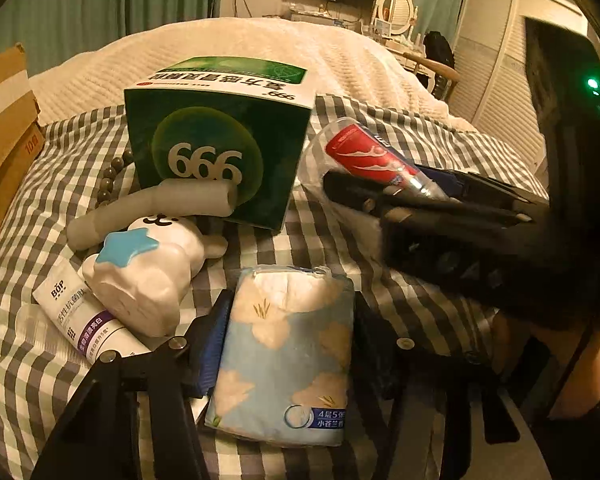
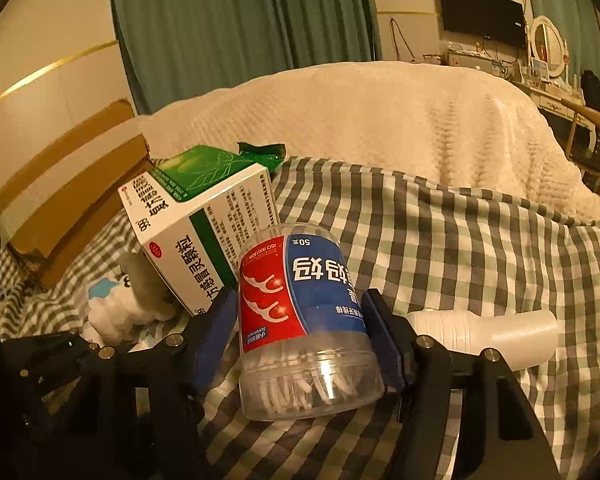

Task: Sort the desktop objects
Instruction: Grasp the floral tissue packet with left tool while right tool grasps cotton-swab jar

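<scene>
Clear, red-and-blue-labelled floss-pick jar (image 2: 304, 320) pinched in right tongs (image 2: 300, 344); flowery tissue pack (image 1: 288, 356) pinched in left tongs (image 1: 288, 352).

Checked cloth (image 2: 480, 240) (cream blanket (image 2: 380, 120) behind)

Both views are dim with a warm amber cast. Fisheye bending curves the edges, corners vignette black. A green indicator light (image 1: 592, 83) glares; foreground stays murky.
</scene>
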`<action>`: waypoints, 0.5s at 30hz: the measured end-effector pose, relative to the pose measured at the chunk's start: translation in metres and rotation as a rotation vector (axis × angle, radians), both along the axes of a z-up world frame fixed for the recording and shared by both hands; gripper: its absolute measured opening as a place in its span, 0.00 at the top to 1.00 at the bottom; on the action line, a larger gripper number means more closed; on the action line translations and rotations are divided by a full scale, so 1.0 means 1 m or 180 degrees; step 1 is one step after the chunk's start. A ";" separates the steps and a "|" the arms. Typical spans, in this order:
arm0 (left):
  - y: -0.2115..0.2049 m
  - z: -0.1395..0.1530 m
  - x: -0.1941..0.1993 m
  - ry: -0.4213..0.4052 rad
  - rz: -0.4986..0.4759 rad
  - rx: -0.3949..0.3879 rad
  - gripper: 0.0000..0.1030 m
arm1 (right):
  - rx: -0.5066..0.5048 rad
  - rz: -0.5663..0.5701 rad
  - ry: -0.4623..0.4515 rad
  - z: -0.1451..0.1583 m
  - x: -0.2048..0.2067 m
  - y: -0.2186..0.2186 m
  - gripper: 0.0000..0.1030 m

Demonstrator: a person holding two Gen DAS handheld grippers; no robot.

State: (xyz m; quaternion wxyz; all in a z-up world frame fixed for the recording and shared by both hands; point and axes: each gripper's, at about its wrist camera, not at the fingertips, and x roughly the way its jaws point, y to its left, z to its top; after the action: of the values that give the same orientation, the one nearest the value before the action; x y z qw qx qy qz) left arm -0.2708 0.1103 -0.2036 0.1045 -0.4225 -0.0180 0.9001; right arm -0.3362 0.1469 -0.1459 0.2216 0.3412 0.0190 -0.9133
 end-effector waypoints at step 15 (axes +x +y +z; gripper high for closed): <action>-0.035 0.053 0.036 0.0079 0.0194 0.0284 0.47 | -0.0042 -0.0015 0.0127 0.038 0.052 0.016 0.40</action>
State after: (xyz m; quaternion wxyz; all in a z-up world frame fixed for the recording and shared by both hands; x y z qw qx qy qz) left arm -0.2348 0.0753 -0.1511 0.0960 -0.4054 -0.0697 0.9064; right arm -0.2842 0.1625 -0.1078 0.2212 0.3215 0.0166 -0.9205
